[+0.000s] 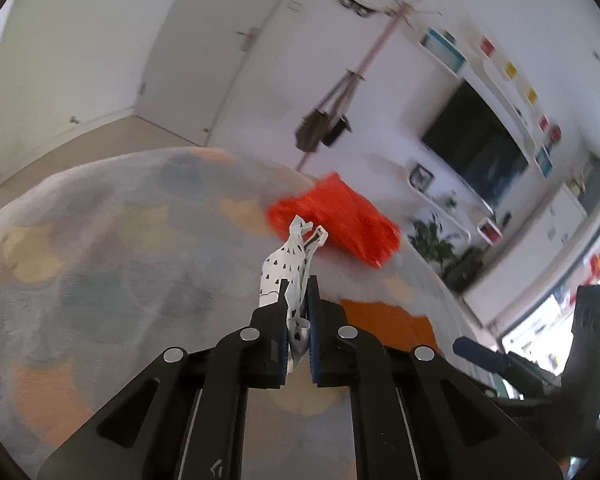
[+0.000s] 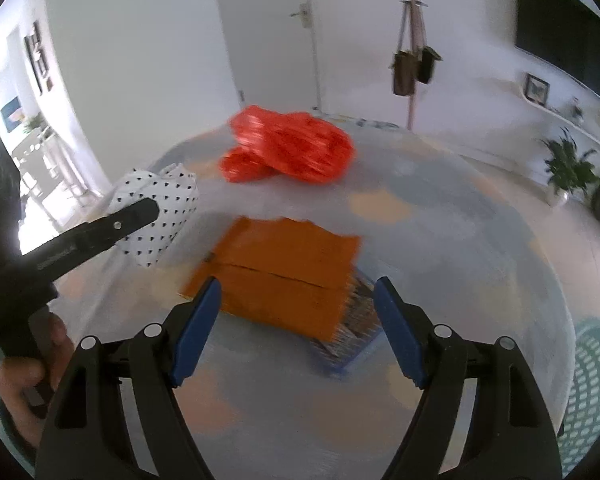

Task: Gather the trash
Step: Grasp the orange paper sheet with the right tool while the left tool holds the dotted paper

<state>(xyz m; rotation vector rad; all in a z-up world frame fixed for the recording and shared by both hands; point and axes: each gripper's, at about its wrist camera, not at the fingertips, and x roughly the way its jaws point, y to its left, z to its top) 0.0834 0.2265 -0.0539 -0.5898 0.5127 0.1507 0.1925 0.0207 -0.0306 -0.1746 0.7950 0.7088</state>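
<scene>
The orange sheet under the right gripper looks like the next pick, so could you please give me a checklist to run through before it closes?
1. Right gripper jaws open and empty: ok.
2. Jaws straddle the orange sheet: cannot tell; its near part shows between them, height unclear.
3. Sheet free of other trash: ok; the red bag lies apart, further back.
4. Left gripper shut on the spotted paper: ok.
5. Left gripper clear of the right jaws: ok; it sits off to the left in the right wrist view.
6. Bin within reach: cannot tell; only a teal perforated basket edge shows.
</scene>
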